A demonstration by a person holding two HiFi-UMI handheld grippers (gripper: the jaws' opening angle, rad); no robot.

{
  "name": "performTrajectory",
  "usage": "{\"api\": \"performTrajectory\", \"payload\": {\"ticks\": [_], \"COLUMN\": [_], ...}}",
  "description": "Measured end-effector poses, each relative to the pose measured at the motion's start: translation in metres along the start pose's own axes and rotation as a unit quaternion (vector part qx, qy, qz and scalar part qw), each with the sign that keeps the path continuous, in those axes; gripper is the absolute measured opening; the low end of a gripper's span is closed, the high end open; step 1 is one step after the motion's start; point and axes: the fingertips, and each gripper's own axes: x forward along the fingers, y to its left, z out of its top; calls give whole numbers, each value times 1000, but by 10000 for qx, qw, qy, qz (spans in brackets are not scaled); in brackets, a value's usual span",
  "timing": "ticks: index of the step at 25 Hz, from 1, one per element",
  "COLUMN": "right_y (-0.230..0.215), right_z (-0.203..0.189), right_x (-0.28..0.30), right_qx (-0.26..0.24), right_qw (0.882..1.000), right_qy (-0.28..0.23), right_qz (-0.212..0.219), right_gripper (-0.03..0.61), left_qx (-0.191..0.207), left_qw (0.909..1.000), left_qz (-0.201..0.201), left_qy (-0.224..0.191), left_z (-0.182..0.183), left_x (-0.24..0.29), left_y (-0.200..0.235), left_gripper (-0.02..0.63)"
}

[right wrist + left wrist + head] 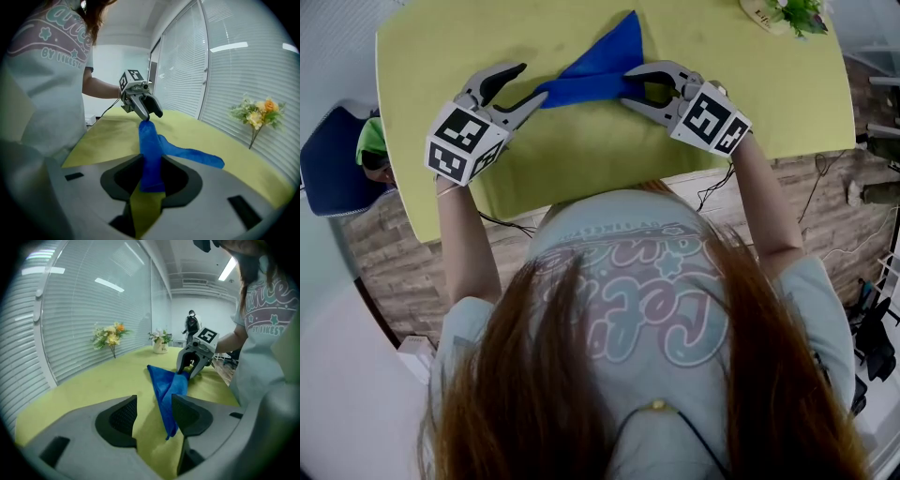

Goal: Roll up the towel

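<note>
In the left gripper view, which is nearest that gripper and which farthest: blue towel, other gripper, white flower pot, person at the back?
1. Blue cloth towel, between its jaws.
2. Right gripper, just beyond, gripping it.
3. White flower pot, table's far end.
4. Standing person, far background.

Towel — soft matt cloth, table — smooth, matt

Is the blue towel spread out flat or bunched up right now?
Bunched up. The towel is gathered into a narrow strip held by the right gripper, one corner trailing on the table.
</note>
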Motion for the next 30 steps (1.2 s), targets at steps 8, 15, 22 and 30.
{"api": "performTrajectory", "payload": {"ticks": [8, 15, 22, 30], "right_y": [-2, -4, -7, -5], "right_z": [-2, -1, -1, 0], "right_x": [1, 1, 3, -1], "right_qx": [193, 355, 513, 513], "right_qw": [9998, 9993, 9985, 9987], "right_qy": [25, 26, 6, 26], "right_qz": [57, 114, 170, 41], "right_gripper": [120, 120, 118, 119], "left_qx": [724, 1275, 1351, 1791], "left_qw": [9952, 9874, 9842, 9760], "left_qz": [-391, -837, -896, -775], "left_qy": [-533, 424, 708, 962], "left_z": [53, 24, 10, 4], "left_x": [2, 52, 60, 72], "left_y": [-37, -73, -71, -67], "left_gripper": [230, 229, 229, 156]}}
